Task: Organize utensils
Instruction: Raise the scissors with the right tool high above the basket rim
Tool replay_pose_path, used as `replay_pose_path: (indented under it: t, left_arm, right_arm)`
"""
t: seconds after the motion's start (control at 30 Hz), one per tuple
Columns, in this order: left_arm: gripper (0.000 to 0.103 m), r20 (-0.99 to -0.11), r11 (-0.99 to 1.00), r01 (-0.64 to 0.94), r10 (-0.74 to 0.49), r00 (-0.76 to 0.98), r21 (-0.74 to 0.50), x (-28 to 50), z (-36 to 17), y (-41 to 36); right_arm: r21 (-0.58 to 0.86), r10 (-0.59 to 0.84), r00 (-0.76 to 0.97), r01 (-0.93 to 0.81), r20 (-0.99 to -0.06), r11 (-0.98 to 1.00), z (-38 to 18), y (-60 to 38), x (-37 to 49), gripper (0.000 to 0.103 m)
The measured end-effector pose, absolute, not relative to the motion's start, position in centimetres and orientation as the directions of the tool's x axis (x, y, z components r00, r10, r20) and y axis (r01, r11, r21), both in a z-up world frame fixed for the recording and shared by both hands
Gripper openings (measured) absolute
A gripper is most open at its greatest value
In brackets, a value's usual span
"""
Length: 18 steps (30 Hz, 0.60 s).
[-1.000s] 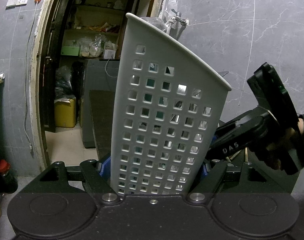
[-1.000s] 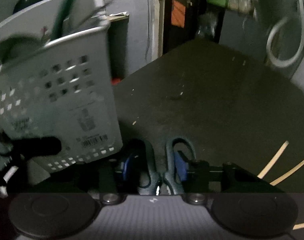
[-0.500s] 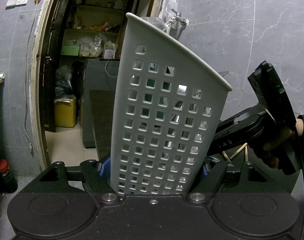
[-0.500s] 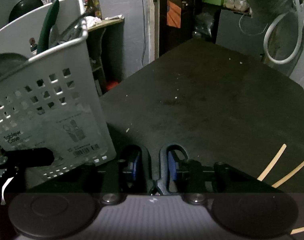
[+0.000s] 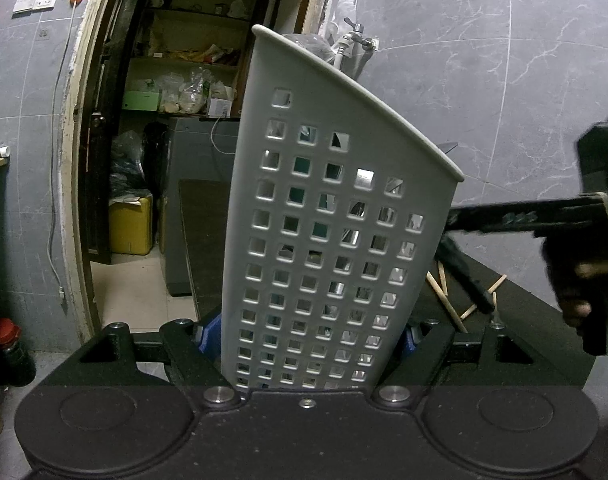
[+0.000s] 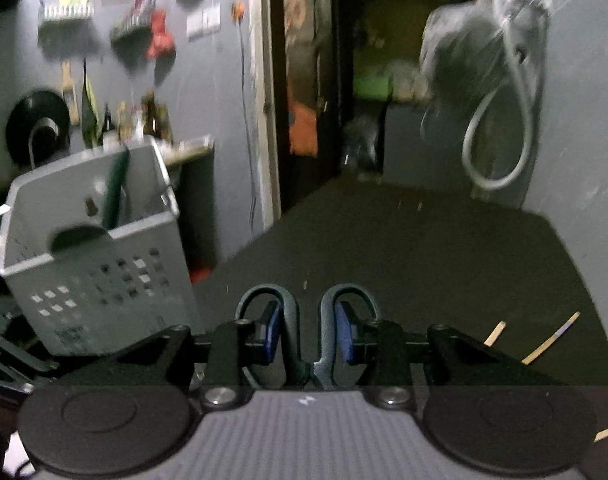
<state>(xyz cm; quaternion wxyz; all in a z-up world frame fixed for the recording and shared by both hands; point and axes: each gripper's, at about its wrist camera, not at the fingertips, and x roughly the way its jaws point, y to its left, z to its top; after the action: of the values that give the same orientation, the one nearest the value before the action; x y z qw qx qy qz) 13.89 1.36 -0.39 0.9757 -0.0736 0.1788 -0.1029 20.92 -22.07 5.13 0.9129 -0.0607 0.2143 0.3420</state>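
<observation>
My left gripper (image 5: 306, 338) is shut on the grey perforated utensil basket (image 5: 328, 240), which stands upright between the blue pads and fills the middle of the left wrist view. Utensils show dimly through its holes. The basket also shows at the left of the right wrist view (image 6: 92, 264), with a green handle sticking out. My right gripper (image 6: 308, 334) is shut on the dark scissors (image 6: 304, 320), loops pointing forward, above the dark table (image 6: 404, 264). The right gripper also shows at the right edge of the left wrist view (image 5: 544, 220). Wooden chopsticks (image 5: 448, 296) lie on the table.
More chopsticks (image 6: 550, 338) lie at the table's right side. A grey tiled wall with a tap (image 5: 358, 40) and a coiled hose (image 6: 500, 140) stands behind. An open doorway to a storeroom (image 5: 176, 120) is at the left. Tools hang on the far wall.
My right gripper has lifted up and away with the scissors; the basket now looks smaller and lower in its view. The left gripper and basket have stayed still.
</observation>
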Motion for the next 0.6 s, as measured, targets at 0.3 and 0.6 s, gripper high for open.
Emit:
replay_pose_path:
  t: [0.3,0.6]
  left_arm:
    - [0.079,-0.339,0.969,0.170,-0.223,0.914,-0.177,14.1,-0.5,1.2]
    - [0.079,-0.355,0.973,0.161,-0.211,0.911,-0.168,14.5,-0.6,0.7]
  right_arm:
    - [0.037,0.623,0.778,-0.622,-0.087,0.782,5.6,-26.6,16.3,0.033]
    - [-0.005,0.557,0.804,-0.569,0.205,0.822,3.7,-28.7,11.7,0.033]
